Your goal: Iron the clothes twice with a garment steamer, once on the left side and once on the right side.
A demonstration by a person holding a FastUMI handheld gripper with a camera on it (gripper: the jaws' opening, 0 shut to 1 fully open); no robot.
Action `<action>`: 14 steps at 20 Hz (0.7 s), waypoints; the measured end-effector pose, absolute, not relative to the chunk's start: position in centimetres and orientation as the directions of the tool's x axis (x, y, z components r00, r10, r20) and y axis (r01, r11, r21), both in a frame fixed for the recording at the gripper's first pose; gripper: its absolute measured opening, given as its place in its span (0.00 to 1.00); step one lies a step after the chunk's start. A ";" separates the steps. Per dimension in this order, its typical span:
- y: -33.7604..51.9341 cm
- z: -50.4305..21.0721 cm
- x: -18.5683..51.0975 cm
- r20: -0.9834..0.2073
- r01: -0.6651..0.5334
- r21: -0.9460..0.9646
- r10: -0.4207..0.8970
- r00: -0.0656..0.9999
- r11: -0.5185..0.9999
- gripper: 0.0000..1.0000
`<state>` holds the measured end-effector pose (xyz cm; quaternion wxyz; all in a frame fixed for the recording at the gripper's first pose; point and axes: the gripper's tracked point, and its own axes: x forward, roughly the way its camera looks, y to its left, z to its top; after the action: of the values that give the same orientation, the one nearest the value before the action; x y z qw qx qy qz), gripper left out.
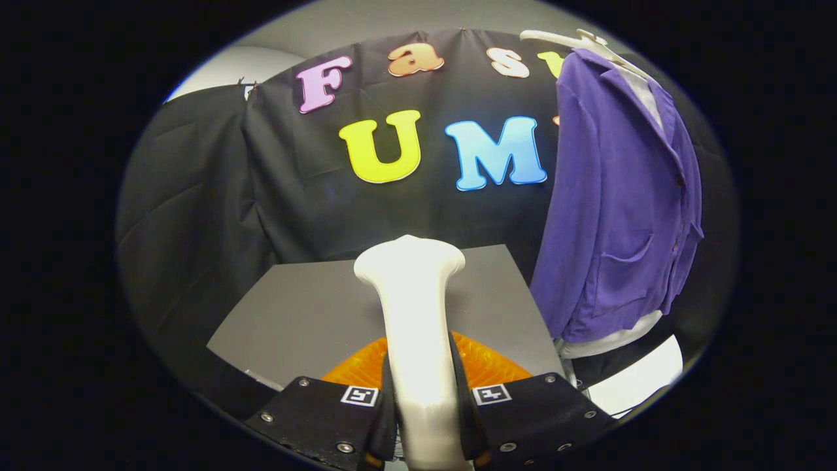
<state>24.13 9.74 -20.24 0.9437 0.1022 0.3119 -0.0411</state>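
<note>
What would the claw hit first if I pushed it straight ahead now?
Probably the black cloth wall, past the grey table. The claw is shut on the steamer; the purple jacket hangs off to one side. Depth unclear.

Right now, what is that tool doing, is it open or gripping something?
Tool: closed on the white steamer, both fingers pressing its handle, head pointing ahead toward the booth wall, left of the purple jacket.

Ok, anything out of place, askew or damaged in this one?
Nothing stands out. The gripper has both fingers pressed on the white steamer, held upright over the grey table. The purple cardigan hangs on its hanger beyond the fingers to the right, open at the front but not torn or fallen.
</note>
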 end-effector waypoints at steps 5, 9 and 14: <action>6.6 -18.7 15.3 -0.564 0.099 0.121 -0.014 0.826 0.988 0.38; 2.5 -17.3 10.1 -0.509 0.099 0.064 -0.053 0.859 0.993 0.38; -2.2 -16.5 6.9 -0.488 0.129 -0.015 -0.120 0.864 0.992 0.38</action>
<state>6.92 -2.17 -16.48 0.9655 0.0088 0.2523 -0.0645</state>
